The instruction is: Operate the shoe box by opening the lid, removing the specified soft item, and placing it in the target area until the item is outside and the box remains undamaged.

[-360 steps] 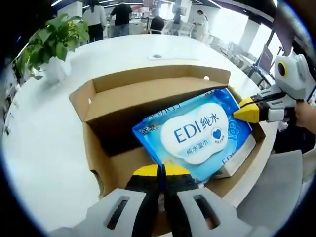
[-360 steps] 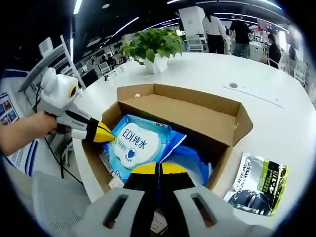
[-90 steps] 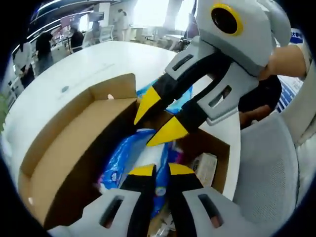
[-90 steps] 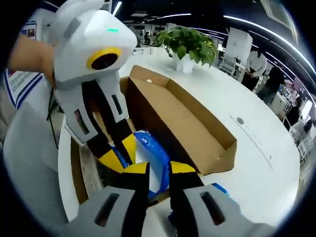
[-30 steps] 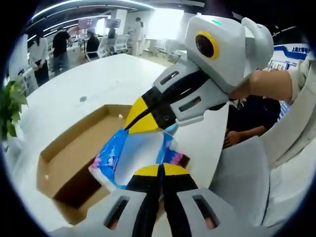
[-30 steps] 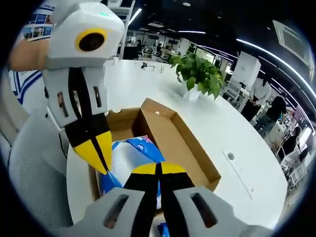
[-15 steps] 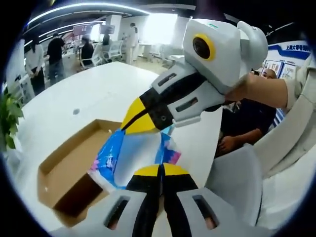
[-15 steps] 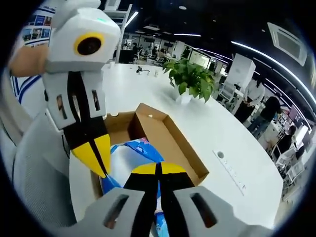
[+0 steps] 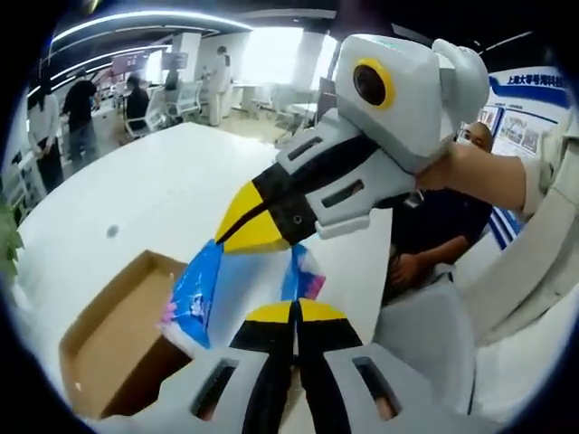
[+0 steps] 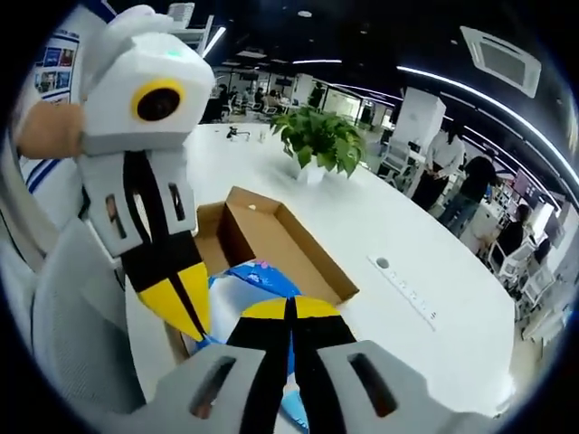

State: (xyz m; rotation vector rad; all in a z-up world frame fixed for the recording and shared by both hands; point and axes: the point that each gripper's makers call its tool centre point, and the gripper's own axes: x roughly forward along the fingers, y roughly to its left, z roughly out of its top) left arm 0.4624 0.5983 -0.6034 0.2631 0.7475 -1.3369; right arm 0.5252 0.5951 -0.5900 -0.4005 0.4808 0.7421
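Box lid open, shoe box (image 9: 109, 339) sits on the white tabletop (image 9: 136, 194), looks undamaged. Blue wipes pack (image 9: 194, 294) is up above the box, pinched by both tongs: left tongs (image 9: 294, 312) closed on its near edge, right tongs (image 9: 237, 237) clamped on its top edge. In the right gripper view, right tongs (image 10: 288, 309) closed on the pack (image 10: 258, 280), left tongs (image 10: 181, 312) just beside. Judged: opening and removal done; left is setting the pack in the target area.

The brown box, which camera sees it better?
The right gripper view: the brown box sits whole on the white table, open, its inside walls showing. The left gripper view catches just one corner of the box, partly behind the blue wipes pack.
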